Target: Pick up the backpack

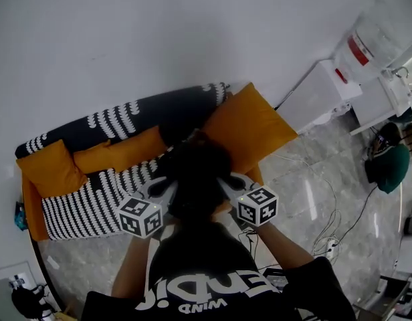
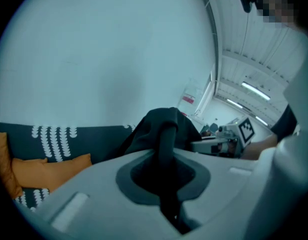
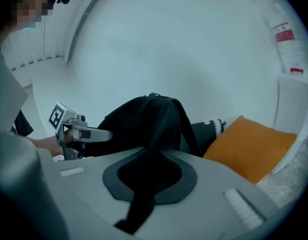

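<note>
The backpack (image 1: 196, 172) hangs between my two tongs, held up over the sofa (image 1: 92, 209). My left tongs (image 2: 166, 149) are clamped on one of its black straps and my right tongs (image 3: 153, 159) on another. An orange cushion (image 3: 249, 146) lies beyond the right tongs.

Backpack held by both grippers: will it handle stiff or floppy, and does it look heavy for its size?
Probably floppy: the backpack drapes in soft folds between the left gripper and right gripper. It is likely to sag or swing, since each gripper pinches only a thin strap. It seems fairly light, as those pinches alone appear to hold it.
</note>
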